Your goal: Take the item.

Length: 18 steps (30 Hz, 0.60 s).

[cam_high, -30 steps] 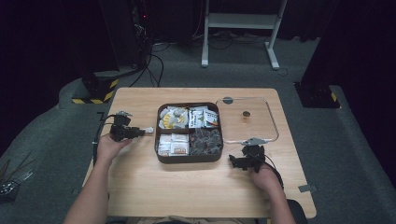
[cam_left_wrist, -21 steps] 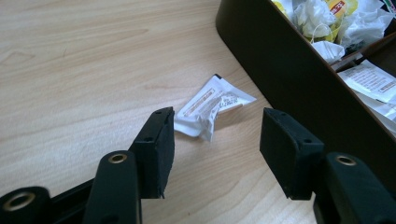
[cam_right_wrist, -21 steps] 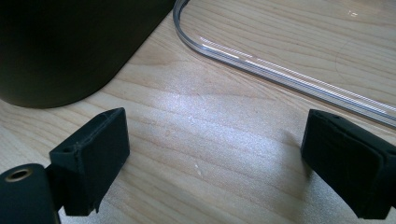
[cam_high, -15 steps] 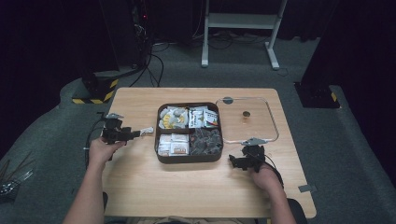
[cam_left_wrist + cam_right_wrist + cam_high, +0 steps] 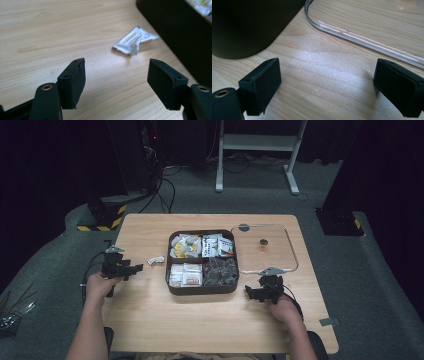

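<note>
Item: small white sachet [image 5: 156, 260], loose on bench [image 5: 150, 320], just left of dark four-compartment snack tray [image 5: 202, 290]; apart from both claws
Left claw [image 5: 136, 267]: wide, empty, aimed at sachet; drawn back leftward versus a second ago, sachet now released outside tray
Right claw [image 5: 248, 292]: wide, empty, unmoved beside tray's right corner, near clear lid [image 5: 292, 265]
Judgement: one piece removed; tray contents otherwise unchanged
</note>
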Motion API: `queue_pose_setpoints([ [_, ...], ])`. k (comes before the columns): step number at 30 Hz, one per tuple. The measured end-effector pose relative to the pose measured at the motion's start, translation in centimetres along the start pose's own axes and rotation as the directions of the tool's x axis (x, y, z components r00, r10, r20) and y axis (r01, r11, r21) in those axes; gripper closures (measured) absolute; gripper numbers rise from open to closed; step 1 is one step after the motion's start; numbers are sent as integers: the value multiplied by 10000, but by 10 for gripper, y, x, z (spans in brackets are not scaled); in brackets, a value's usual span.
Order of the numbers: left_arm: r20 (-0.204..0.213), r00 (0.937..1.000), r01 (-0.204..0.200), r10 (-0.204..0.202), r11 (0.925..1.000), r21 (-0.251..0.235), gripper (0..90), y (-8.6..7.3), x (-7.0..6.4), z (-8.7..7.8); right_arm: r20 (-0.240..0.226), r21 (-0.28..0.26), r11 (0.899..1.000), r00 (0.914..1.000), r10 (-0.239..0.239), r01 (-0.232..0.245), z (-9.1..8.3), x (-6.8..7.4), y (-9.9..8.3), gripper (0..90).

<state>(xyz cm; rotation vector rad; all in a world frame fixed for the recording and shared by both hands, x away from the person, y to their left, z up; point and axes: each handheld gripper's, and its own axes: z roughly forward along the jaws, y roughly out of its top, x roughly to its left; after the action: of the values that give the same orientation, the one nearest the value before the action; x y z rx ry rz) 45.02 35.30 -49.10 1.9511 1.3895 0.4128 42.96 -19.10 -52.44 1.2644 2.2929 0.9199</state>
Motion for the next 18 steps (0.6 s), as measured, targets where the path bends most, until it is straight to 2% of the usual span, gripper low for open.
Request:
queue_pose_setpoints([
  [2, -189, 9997, -131, 133, 9999, 74, 304, -4, 3, 1, -5, 0, 10000, 10000, 6, -6, 0, 0, 0, 77],
  [7, -172, 9998, -117, 119, 9998, 151, 288, -10, 9, 3, -5, -2, 10000, 10000, 20, -20, 0, 0, 0, 77],
  [10, -146, 9998, 138, -133, 9992, 364, 288, -16, 13, 7, -8, -1, 10000, 10000, 33, -33, 0, 0, 0, 77],
  [12, -277, 9996, 10, 3, 9990, 447, 288, -18, 16, 8, -9, -1, 10000, 10000, 36, -36, 0, 0, 0, 77],
  [15, -419, 9991, 19, 2, 9988, 492, 288, -20, 18, 10, -10, -5, 10000, 10000, 13, -13, 0, 0, 0, 77],
  [18, -354, 9992, -152, 160, 9996, 231, 267, -23, 21, 11, -8, 0, 10000, 10000, 35, -35, 0, 0, 0, 77],
])
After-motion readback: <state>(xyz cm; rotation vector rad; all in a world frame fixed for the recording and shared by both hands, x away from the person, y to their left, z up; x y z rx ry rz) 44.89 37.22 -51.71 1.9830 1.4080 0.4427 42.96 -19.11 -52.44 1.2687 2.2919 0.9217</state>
